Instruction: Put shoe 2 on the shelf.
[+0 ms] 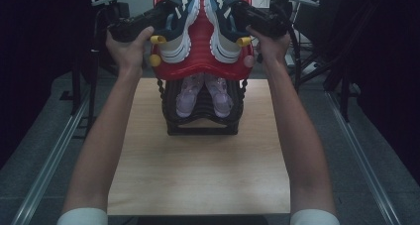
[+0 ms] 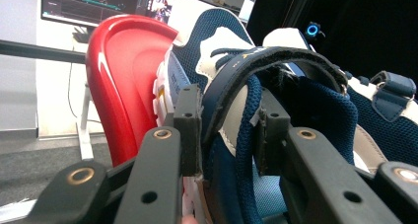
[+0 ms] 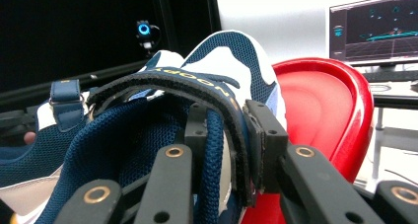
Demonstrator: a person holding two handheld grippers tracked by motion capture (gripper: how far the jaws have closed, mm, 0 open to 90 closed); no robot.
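Both grippers are clamped on the pair of navy/white sneakers at the top centre of the high view, one shoe each. Left gripper [image 1: 157, 18] fingers are shut on the collar and strap of the left sneaker [image 1: 179, 22]; right gripper [image 1: 243, 16] fingers are shut on the same spot of the right sneaker [image 1: 223, 22].

In the left gripper view the fingers [image 2: 190, 130] pinch the shoe's wall with the toe pointing away, up-frame. Mirror picture for the other side: fingers [image 3: 261, 145] on the strap edge.

Key relation: each shoe's long axis runs straight away from its fingers, heels toward the hands, soles against the red rack tier [image 1: 200, 61]. The shoes sit side by side, nearly touching.

Lower black tier [image 1: 200, 126] on the bench [image 1: 198, 170] already carries small pink sandals [image 1: 203, 96].

My read: seat or lift along the tier's slope, both hands moving together.
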